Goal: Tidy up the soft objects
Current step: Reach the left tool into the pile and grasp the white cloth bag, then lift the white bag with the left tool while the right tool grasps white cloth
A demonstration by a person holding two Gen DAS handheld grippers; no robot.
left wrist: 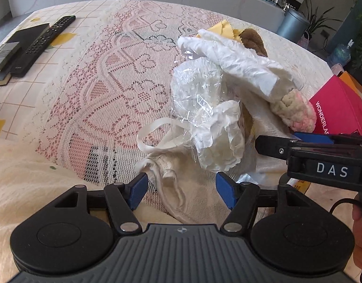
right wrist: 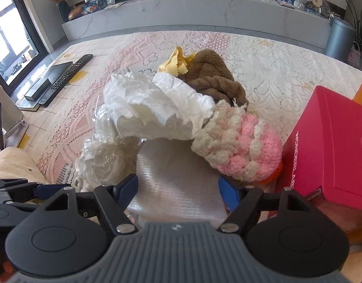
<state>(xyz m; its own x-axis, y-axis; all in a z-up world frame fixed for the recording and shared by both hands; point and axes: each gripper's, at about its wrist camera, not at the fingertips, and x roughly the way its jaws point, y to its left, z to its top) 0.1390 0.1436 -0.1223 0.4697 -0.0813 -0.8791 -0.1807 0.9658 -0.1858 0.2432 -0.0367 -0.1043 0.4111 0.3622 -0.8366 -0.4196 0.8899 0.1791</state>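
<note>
1. My left gripper [left wrist: 182,193] is spread wide, gripping nothing. The cream drawstring bag [left wrist: 174,188] lies directly between and below the pads, its cord [left wrist: 145,139] looping just ahead and to the left.
2. My right gripper [right wrist: 178,192] is also spread, with a white woven cloth [right wrist: 174,176] lying between its pads. I can't tell whether the pads touch it; no pinch is visible.
3. The soft pile sits straight ahead of both grippers: crumpled white paper [right wrist: 155,108], clear plastic wrap [left wrist: 199,92], pink-and-cream crochet piece [right wrist: 240,146], brown plush [right wrist: 211,75], yellow pinked cloth [right wrist: 176,63].
4. My guess at why both are low and spread: the left is lined up on the bag mouth to hold it, the right is set to feed items in. Nothing looks sorted yet.
5. The left view alone shows the bag, its cord, and my right gripper's fingers coming in from the right, level with the crochet piece.
6. The right view alone shows the woven cloth under the pile, the full brown plush, and the orange bit under the crochet.
7. The magenta box [right wrist: 327,146] is hard right of the right gripper, with the crochet piece close against it. The remote [left wrist: 43,44] is far ahead-left, out of the way.
</note>
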